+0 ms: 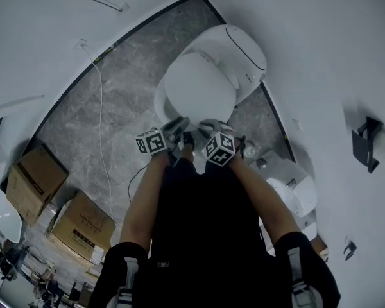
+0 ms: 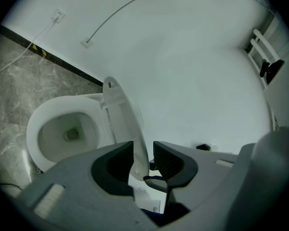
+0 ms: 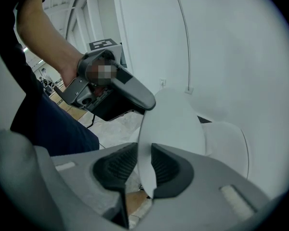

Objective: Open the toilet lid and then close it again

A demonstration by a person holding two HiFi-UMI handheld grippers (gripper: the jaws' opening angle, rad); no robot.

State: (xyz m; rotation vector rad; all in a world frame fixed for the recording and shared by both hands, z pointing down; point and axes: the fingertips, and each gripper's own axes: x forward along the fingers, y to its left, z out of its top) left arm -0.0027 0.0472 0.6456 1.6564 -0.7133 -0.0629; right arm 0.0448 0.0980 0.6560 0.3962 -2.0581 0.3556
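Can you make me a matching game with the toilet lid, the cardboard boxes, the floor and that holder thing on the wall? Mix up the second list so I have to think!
Things:
1. toilet lid
2. cardboard boxes
3. floor
4. wall holder

What fits:
A. black, fixed to the white wall
B. grey, with marbled stone tiles
C. white, partly raised over the bowl
D. brown, standing on the floor

Right pairs: 1-C, 2-D, 3-B, 4-A.
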